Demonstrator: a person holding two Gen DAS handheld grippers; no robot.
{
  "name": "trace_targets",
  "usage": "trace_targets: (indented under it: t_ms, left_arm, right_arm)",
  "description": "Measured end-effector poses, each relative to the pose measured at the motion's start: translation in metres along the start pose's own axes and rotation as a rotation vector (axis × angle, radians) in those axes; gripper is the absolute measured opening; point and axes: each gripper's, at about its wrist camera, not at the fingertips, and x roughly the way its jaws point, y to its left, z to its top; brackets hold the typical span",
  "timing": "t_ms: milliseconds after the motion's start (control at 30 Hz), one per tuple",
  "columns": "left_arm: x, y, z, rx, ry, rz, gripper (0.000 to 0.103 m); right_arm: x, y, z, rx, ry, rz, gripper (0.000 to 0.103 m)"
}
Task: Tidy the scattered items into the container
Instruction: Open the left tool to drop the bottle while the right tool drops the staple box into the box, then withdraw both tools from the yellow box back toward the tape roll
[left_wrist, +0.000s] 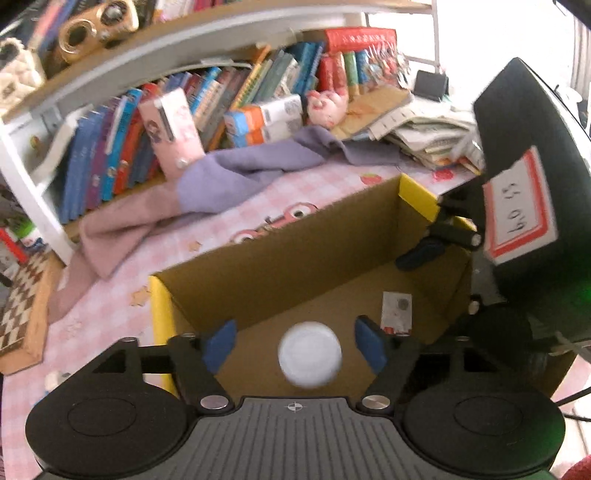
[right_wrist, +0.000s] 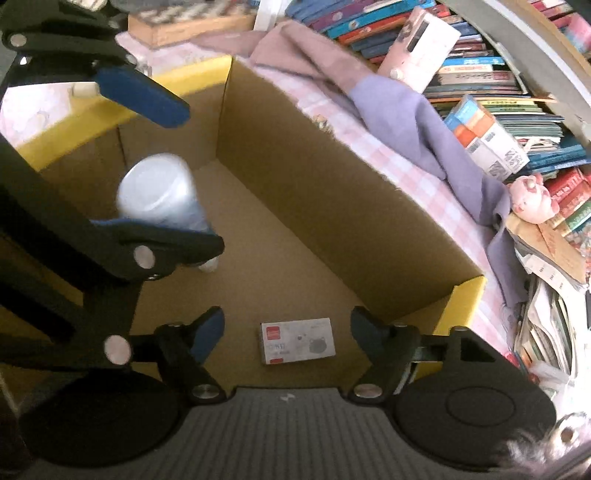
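An open cardboard box (left_wrist: 280, 258) with yellow flaps stands on the pink checked table; it also shows in the right wrist view (right_wrist: 332, 192). My left gripper (left_wrist: 295, 345) is open above the box, and a white bottle (left_wrist: 309, 355) is blurred between its spread jaws, touching neither. In the right wrist view the bottle (right_wrist: 162, 192) hangs inside the box between the left gripper's fingers (right_wrist: 147, 98). My right gripper (right_wrist: 288, 332) is open and empty over the box. A small white card box (right_wrist: 297, 340) lies on the box floor, also seen in the left wrist view (left_wrist: 397, 310).
A purple and pink cloth (left_wrist: 207, 192) lies behind the box. A bookshelf with books (left_wrist: 184, 122), a pink case (left_wrist: 173, 129), a pink plush toy (left_wrist: 327, 105), a paper pile (left_wrist: 417, 129) and a chessboard (left_wrist: 22, 314) surround the table.
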Motion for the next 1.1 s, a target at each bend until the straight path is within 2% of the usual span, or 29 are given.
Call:
trace_targets:
  t_ms: [67, 233, 467, 733, 900, 1100]
  left_arm:
    - [-0.011, 0.003, 0.001, -0.022, -0.03, 0.012, 0.089]
    - [-0.047, 0.01, 0.001, -0.061, -0.138, 0.023, 0.098]
    - [-0.089, 0.017, -0.01, -0.107, -0.23, 0.04, 0.1]
    - [-0.12, 0.021, -0.04, -0.139, -0.253, 0.033, 0.101]
    - [-0.134, 0.024, -0.062, -0.162, -0.251, 0.039, 0.101]
    - [-0.154, 0.032, -0.095, -0.162, -0.255, 0.042, 0.101]
  right_arm:
    - [-0.012, -0.001, -0.001, 0.022, -0.032, -0.006, 0.08]
    - [-0.048, -0.006, -0.005, 0.109, -0.131, -0.025, 0.085]
    - [-0.093, 0.002, -0.012, 0.224, -0.238, -0.068, 0.089]
    - [-0.124, 0.031, -0.027, 0.328, -0.289, -0.131, 0.09]
    - [-0.136, 0.056, -0.043, 0.456, -0.312, -0.184, 0.091]
    - [-0.15, 0.101, -0.059, 0.573, -0.351, -0.266, 0.091]
